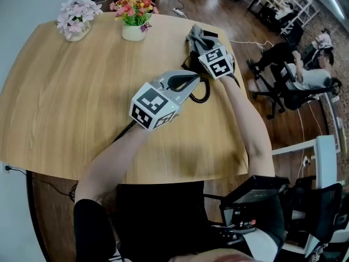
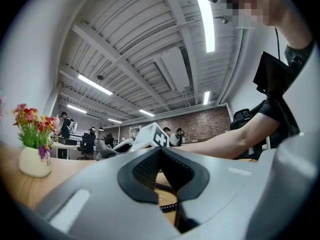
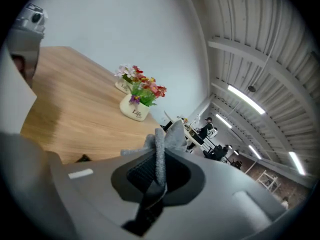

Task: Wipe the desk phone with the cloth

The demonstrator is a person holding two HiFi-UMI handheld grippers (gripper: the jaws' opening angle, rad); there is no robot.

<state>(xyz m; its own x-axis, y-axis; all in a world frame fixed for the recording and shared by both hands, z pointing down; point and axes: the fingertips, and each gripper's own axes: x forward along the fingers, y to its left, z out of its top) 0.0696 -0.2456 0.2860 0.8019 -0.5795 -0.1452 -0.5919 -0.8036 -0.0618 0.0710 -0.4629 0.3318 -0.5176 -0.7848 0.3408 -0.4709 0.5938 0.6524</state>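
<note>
The black desk phone [image 1: 210, 35] stands near the far right edge of the wooden desk [image 1: 82, 108], mostly hidden under a grey cloth [image 1: 195, 36]. My right gripper [image 1: 199, 47] is over the phone and shut on that cloth; in the right gripper view the cloth [image 3: 165, 136] sticks up between the jaws of the right gripper [image 3: 160, 156]. My left gripper [image 1: 195, 81] rests just in front of the phone, beside its coiled cord [image 1: 204, 94]. In the left gripper view the left gripper [image 2: 160, 150] has its jaws met at the tip, with nothing held and the cord [image 2: 167, 188] visible beyond.
Two flower pots stand at the desk's far edge: pink flowers [image 1: 76, 19] and red-orange flowers [image 1: 133, 15]. A thin black cable [image 1: 122, 132] runs under my left arm. The desk's right edge is close to the phone; seated people [image 1: 297, 64] are on the floor beyond.
</note>
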